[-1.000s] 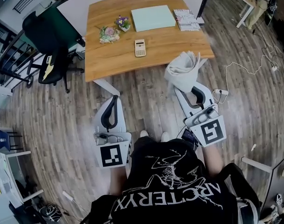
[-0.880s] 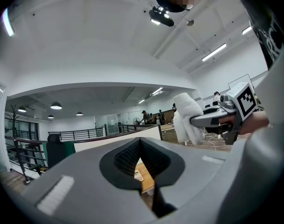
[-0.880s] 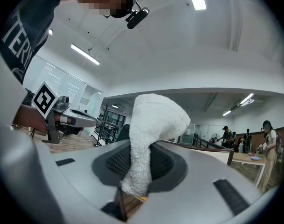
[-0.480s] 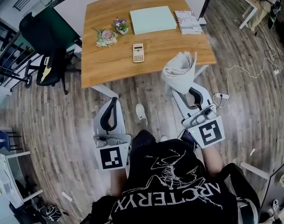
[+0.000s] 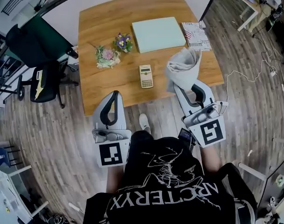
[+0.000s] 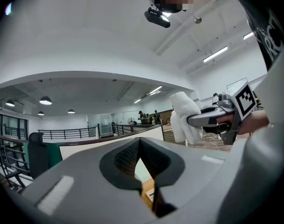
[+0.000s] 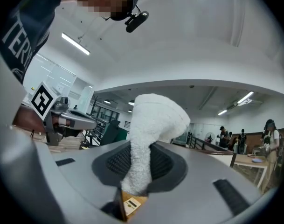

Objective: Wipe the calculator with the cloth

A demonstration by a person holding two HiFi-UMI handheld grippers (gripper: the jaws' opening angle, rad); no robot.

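Your left gripper (image 6: 140, 143) has its dark ribbed jaws shut tip to tip, nothing between them. At right, your right gripper (image 6: 192, 121) clamps a white fluffy cloth (image 6: 181, 107).

The cloth (image 7: 153, 120) I hold is nubbly white terry; the table (image 5: 104, 27) is smooth, matt wood; the calculator (image 5: 146, 76) plastic.

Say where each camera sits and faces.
Head view: on the person's head, facing steeply down at the table; shows left tongs, right tongs, shirt.
Left gripper view: on the left tongs, looking along their shut jaws; shirt upper right.
Right gripper view: on the right tongs, along jaws shut on the cloth; shirt upper left.
Shared: each gripper view shows the other tongs.
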